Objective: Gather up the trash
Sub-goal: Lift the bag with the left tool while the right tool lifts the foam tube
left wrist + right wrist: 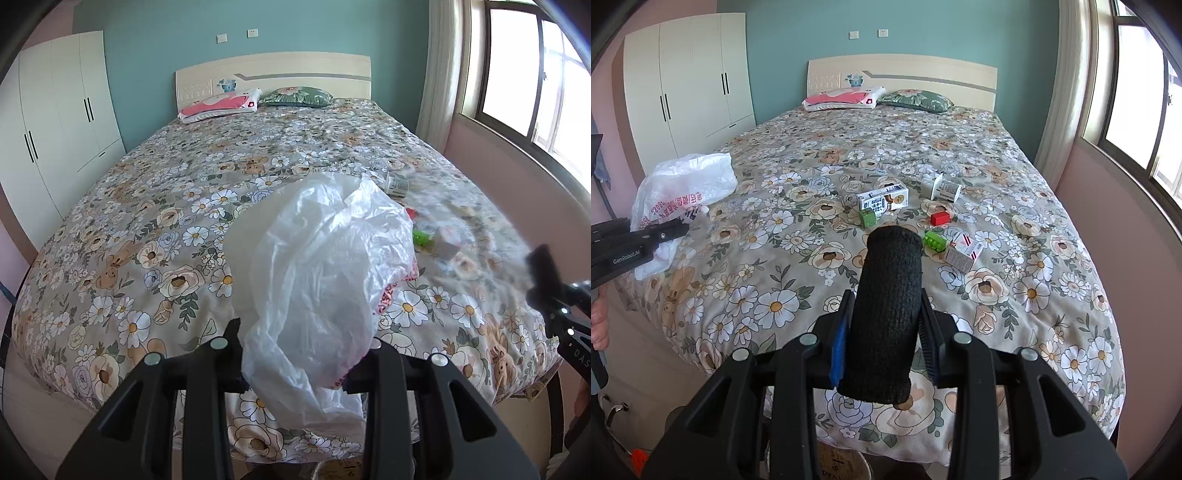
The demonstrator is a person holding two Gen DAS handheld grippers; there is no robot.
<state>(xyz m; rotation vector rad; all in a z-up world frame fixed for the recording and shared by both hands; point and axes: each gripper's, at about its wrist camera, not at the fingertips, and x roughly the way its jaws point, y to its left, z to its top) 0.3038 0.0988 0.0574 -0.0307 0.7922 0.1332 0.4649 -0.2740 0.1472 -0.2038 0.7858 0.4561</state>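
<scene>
Nearest in the right wrist view, the right gripper [884, 328] is closed on a black knitted roll [886, 314], which is clamped at its middle and stands out upward past the fingertips. In the left wrist view the left gripper [297, 369] is closed on a white plastic bag [317, 280], its film bunched between the jaws and ballooning above the floral bedspread [147, 206]. The step in hand is judged to be bringing the bag to the trash; it would be done well if the bag's mouth were kept uppermost and spread, so that items can be dropped in rather than pushed against crumpled film, and if the roll were released only once it is over the opening. On the left gripper's side plate, in the right view, "GenRobot.AI" can be read, and red printed characters with the digits "8808" are seen mirrored through the bag. Further out, the trash lies in a cluster mid-bed: a small medicine box [962, 251] just beside a green toy brick [935, 240], a red block [940, 218], a green cube [868, 217] touching a milk carton [884, 200] whose printing is too small to be read, and a white labelled packet [945, 189]. Farthest, two pillows are set against the headboard [905, 74].
</scene>
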